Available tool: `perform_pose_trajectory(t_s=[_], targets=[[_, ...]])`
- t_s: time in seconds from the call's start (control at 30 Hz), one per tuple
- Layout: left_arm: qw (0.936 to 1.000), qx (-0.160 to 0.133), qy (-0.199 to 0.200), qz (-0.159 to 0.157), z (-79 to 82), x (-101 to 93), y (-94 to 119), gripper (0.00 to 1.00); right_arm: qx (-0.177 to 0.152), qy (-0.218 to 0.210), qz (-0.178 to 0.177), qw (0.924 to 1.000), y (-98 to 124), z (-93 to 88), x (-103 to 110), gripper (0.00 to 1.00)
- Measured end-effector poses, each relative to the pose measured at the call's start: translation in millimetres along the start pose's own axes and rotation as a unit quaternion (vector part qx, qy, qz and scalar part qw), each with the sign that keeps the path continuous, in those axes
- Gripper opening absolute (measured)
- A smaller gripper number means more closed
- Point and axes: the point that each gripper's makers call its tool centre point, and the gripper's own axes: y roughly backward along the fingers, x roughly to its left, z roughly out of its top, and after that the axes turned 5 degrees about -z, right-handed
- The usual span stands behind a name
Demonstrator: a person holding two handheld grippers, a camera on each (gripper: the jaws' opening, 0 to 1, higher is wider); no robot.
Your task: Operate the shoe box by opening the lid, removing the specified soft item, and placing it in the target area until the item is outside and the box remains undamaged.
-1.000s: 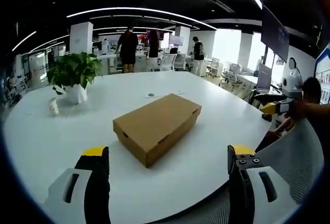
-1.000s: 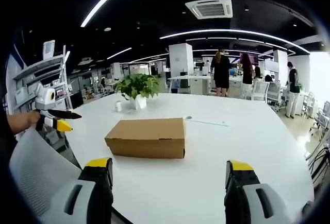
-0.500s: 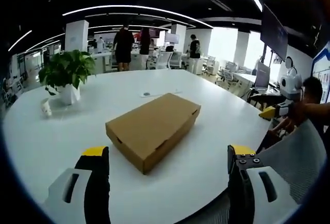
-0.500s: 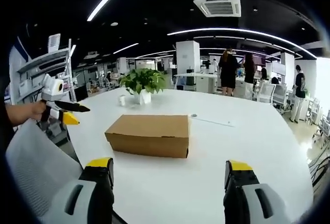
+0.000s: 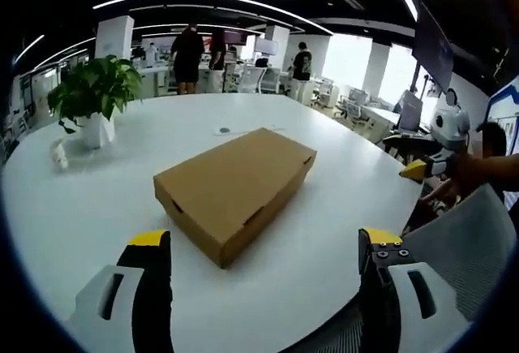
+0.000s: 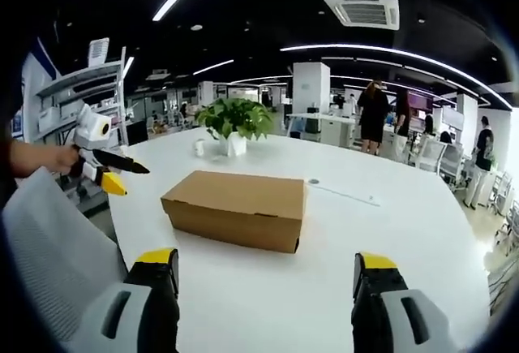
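A closed brown cardboard shoe box (image 5: 235,187) lies on the round white table (image 5: 340,174), lid down. My left gripper (image 5: 263,247) hangs open short of the box, near the table's edge, with nothing between its yellow-tipped fingers (image 5: 149,241). In the right gripper view the same box (image 6: 235,208) sits ahead and slightly left of my right gripper (image 6: 266,265), which is also open and holds nothing. The left gripper (image 6: 109,173) shows at the left of that view, held by a hand. The right gripper (image 5: 430,162) shows at the right edge of the left gripper view.
A potted green plant (image 5: 89,97) in a white pot stands at the table's far side, with a small white object (image 5: 58,154) beside it. A grey mesh chair back (image 5: 462,247) is close to the table edge. Several people stand among desks far behind.
Both cameras have drifted closer to the box, which looks a bit larger in each view. The box itself has not moved, and both grippers stay open.
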Motion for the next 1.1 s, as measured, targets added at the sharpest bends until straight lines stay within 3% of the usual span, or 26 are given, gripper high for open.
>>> perform_pose_trajectory(t_s=[1.1], targets=[[0.9984,0.052,-0.018,0.011,-25.8,26.3,-38.7,0.96,0.049,0.052,0.053,0.9960,-59.7,-26.9,-16.2,0.81]])
